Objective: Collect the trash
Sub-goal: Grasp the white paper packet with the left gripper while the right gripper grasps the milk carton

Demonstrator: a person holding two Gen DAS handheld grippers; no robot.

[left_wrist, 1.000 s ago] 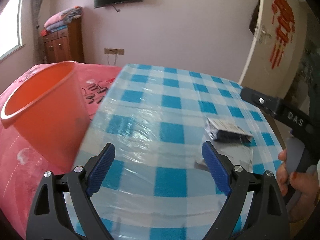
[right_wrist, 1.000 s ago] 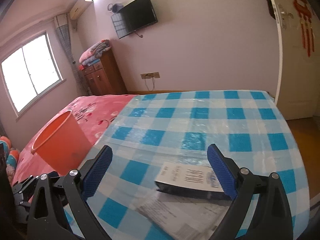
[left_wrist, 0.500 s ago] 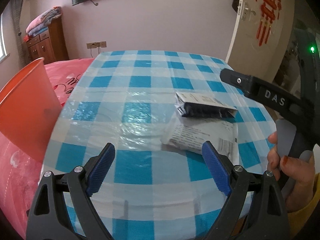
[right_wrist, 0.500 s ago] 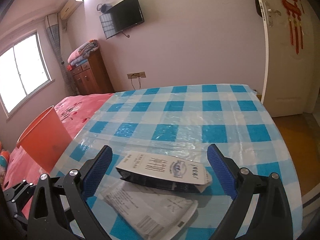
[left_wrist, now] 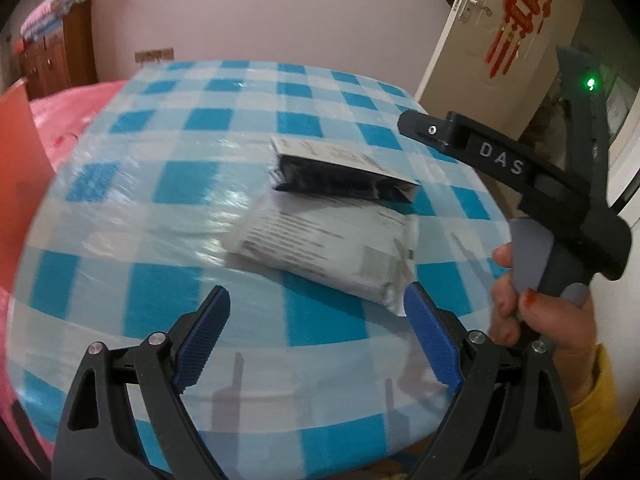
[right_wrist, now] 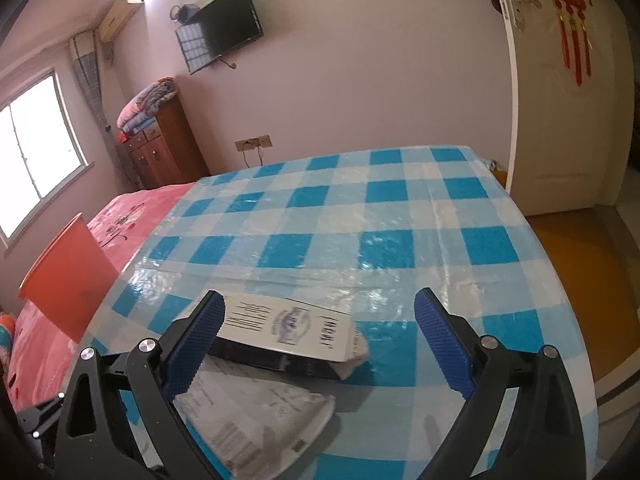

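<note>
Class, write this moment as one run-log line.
left gripper: open, empty | right gripper: open, empty | dark packet, grey pouch: on table | bucket: beside

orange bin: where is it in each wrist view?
Left wrist: orange bin at the far left edge, mostly cut off.
Right wrist: orange bin at left, beside the table.
Shared landmark: dark pouch on the blue checked tablecloth.
</note>
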